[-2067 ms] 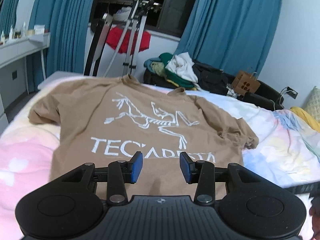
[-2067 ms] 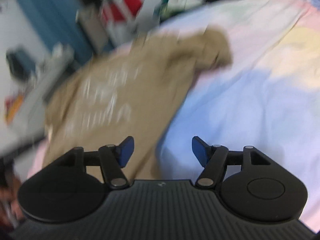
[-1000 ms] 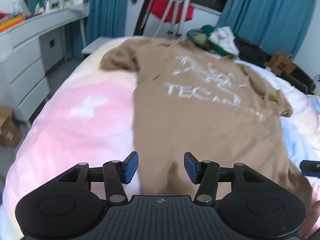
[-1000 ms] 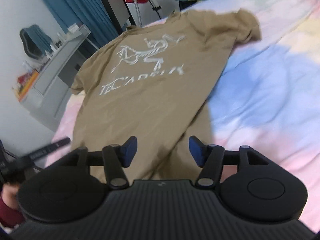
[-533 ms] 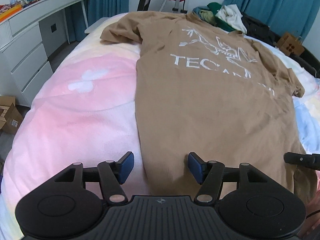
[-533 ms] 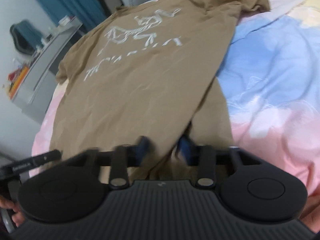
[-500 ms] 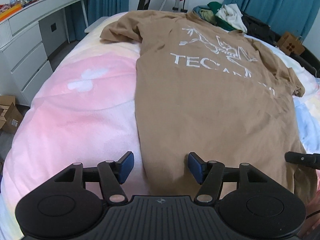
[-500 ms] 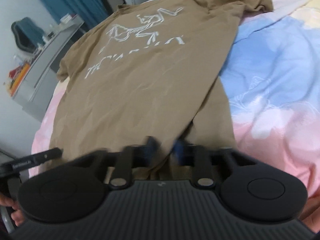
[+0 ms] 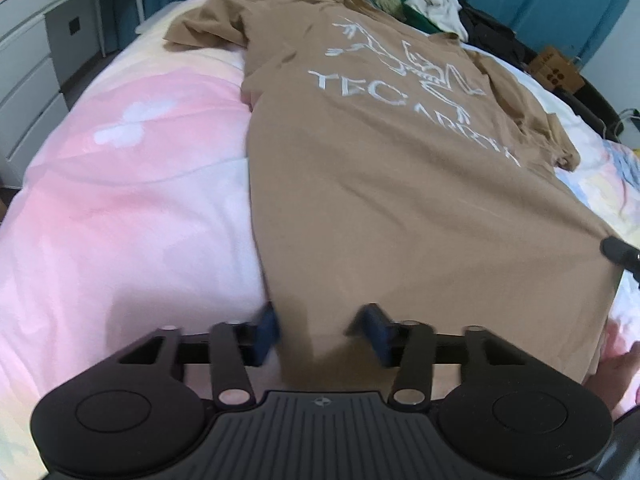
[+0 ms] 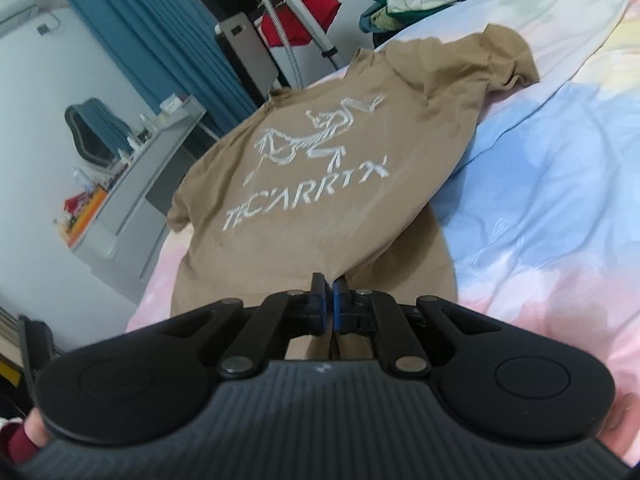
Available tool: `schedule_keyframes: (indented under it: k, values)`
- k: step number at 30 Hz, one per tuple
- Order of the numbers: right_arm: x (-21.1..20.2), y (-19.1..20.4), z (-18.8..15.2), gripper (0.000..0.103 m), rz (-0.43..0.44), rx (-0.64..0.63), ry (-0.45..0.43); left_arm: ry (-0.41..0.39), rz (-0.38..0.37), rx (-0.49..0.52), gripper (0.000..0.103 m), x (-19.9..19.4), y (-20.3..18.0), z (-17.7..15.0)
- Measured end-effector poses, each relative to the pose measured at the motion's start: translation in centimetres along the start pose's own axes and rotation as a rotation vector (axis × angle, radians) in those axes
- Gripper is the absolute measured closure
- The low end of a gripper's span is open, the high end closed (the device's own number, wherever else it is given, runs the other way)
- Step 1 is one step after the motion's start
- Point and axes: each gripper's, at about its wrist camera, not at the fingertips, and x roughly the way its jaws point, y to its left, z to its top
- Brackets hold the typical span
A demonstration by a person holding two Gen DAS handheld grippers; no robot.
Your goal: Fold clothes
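A tan T-shirt [image 9: 380,184] with a white printed logo lies flat on the bed, collar at the far end; it also shows in the right wrist view [image 10: 320,184]. My left gripper [image 9: 320,334] is open, its blue pads astride the near left hem corner. My right gripper [image 10: 325,304] is shut on the shirt's near right hem corner, lifting the cloth a little. A tip of the right gripper [image 9: 620,254] shows at the right edge of the left wrist view.
The bed cover [image 9: 120,200] is pink, white and blue [image 10: 540,200]. A white dresser [image 9: 28,60] stands left of the bed. A clothes pile [image 9: 424,4], a cardboard box [image 9: 556,70] and teal curtains [image 10: 160,40] lie beyond the far end.
My right gripper has closed on the hem corner and lifted it. My left gripper has moved forward and lower onto the left hem corner, jaws still apart.
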Motion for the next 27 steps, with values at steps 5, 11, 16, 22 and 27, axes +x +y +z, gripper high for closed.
schedule_keyframes:
  k: [5, 11, 16, 22, 27]
  values:
    - [0.0, -0.4, 0.3, 0.097, -0.023, 0.026, 0.044, 0.004, -0.038, 0.000, 0.081, -0.3, -0.1, -0.2]
    - [-0.4, -0.5, 0.8, 0.095, -0.051, 0.013, 0.093, 0.049, -0.104, -0.050, 0.063, -1.0, 0.7, -0.6]
    - [-1.4, -0.9, 1.3, 0.094, -0.108, -0.004, 0.131, 0.093, -0.104, -0.021, 0.052, -0.8, 0.0, -1.3]
    - [-0.3, -0.4, 0.9, 0.079, -0.134, -0.115, 0.277, 0.127, -0.095, 0.023, 0.053, -0.7, -1.0, -1.9]
    - [1.2, 1.7, -0.2, 0.052, -0.123, -0.286, 0.389, 0.133, -0.092, 0.070, 0.064, -1.0, -1.9, -2.3]
